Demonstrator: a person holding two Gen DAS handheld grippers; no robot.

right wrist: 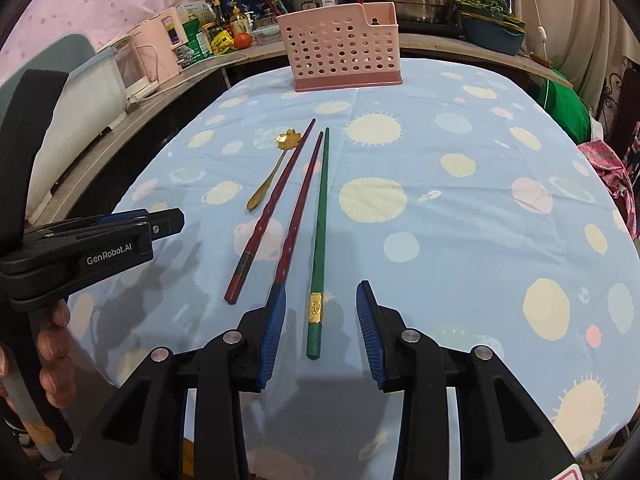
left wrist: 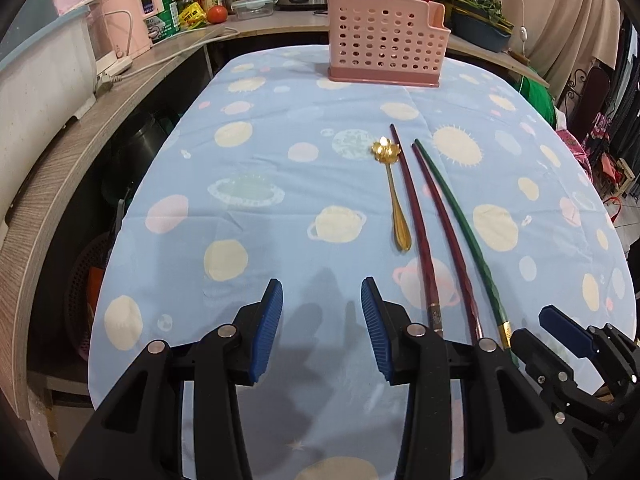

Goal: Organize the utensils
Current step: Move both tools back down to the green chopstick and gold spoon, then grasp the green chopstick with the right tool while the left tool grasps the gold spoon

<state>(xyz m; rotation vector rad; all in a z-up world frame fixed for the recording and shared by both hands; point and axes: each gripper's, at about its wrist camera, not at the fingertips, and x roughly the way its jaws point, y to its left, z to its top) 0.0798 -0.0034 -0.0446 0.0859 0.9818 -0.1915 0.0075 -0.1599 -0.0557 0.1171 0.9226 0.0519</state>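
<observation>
So the pink utensil basket is sitting at the far end of the blue planet tablecloth, and everything's lying in a row well in front of it: gold spoon leftmost, then two dark red chopsticks, then the green chopstick on the right. The right gripper is hovering with its fingers spread apart on either side of the green chopstick's near end, not touching it. The left gripper is hanging wide open left of the spoon, holding nothing.
</observation>
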